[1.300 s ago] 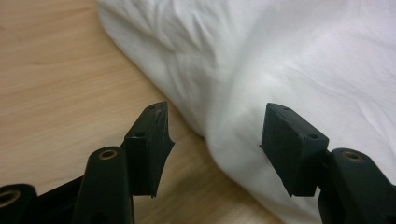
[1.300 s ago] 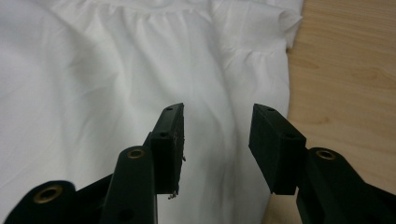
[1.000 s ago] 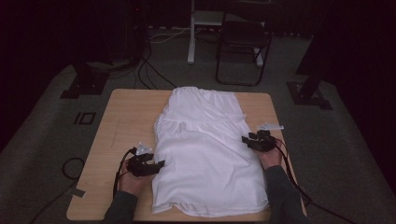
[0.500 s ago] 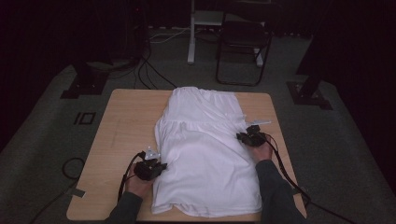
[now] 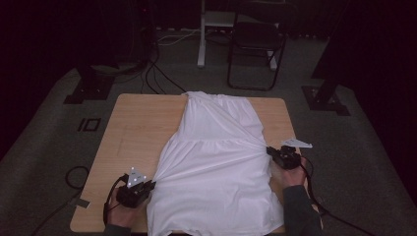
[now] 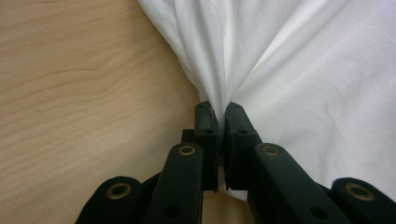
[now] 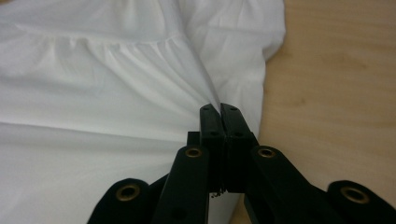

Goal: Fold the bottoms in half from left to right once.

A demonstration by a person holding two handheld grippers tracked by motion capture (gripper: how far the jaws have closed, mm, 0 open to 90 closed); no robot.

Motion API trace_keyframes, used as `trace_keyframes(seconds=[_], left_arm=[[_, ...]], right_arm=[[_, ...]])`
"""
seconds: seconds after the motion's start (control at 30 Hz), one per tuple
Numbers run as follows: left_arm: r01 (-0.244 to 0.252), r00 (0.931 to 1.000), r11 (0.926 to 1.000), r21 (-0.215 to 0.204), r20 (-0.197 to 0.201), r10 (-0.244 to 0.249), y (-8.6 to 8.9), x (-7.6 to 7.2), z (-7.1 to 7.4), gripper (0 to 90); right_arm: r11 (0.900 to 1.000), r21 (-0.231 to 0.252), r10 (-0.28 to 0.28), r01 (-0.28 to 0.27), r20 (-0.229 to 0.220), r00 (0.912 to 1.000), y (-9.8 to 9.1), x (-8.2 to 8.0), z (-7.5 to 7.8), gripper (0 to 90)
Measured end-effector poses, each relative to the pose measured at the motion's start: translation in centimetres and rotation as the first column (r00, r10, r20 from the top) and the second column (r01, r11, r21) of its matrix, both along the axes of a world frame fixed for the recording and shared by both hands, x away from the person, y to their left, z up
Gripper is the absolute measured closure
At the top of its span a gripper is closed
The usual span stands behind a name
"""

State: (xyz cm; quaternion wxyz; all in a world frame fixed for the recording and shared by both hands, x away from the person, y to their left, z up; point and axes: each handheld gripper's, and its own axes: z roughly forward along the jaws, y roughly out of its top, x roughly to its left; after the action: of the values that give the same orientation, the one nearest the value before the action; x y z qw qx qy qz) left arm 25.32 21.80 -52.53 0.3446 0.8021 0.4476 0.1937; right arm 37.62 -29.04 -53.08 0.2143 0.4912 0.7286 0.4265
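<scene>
1. Jaws on both tools are clenched on cloth, having just closed: in the left gripper view the left gripper (image 6: 219,109) pinches a bunched fold of the white garment (image 6: 303,70) at centre frame, and in the right gripper view the right gripper (image 7: 219,111) nips the garment's (image 7: 93,93) edge at centre frame, with creases fanning out from each pinch.
2. In the high view the left gripper (image 5: 147,186) sits at the lower left of the frame against the garment's near left edge, and the right gripper (image 5: 271,151) at right of centre, on the side seam near the gathered waistline.
3. Between them the white garment (image 5: 216,167) lies flat down the middle of the wooden table (image 5: 137,128), from the bottom edge of the frame up towards the table's far edge.
4. Judging by the folds, the fabric is thin, light and limp: it will sag and stretch rather than keep its shape, and may slip from a shallow bite. Edges and seams, where the layers double, look like the safest places to grip.
5. Farther off, at the top of the frame, a folding chair (image 5: 255,44) stands on the dark floor.
</scene>
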Motion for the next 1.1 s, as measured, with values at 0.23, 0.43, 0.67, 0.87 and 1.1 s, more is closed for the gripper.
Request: trace_keyframes(seconds=[0.23,0.43,0.67,0.87,1.1], left_arm=[[0.008,0.9992,0.9982,-0.06,0.04,-0.006,0.1,0.5,0.3,58.0],[-0.04,0.9929,0.9979,-0.05,0.11,0.046,0.7,3.8,2.2,46.9],[-0.049,0.9942,0.9966,-0.066,0.092,0.055,-0.3,11.1,2.7,46.3],[-0.063,0.9974,0.9952,-0.074,0.029,0.066,-1.1,15.3,1.6,46.0],[-0.085,0.9929,0.9929,-0.083,-0.091,0.077,-1.8,18.7,-0.9,45.6]], right_arm=[[0.996,-0.089,0.0,-0.009,-0.111,0.9939,0.3,0.2,-2.5,86.3],[0.9974,-0.063,0.032,-0.036,-0.064,0.9974,0.4,0.8,-1.1,56.7],[0.996,-0.036,0.081,-0.082,-0.043,0.9958,2.1,3.9,0.3,52.8],[0.996,-0.011,0.088,-0.089,-0.069,0.9937,3.5,6.7,-0.1,51.1],[0.996,0.019,0.089,-0.087,-0.107,0.9903,5.2,9.6,-0.2,49.6]])
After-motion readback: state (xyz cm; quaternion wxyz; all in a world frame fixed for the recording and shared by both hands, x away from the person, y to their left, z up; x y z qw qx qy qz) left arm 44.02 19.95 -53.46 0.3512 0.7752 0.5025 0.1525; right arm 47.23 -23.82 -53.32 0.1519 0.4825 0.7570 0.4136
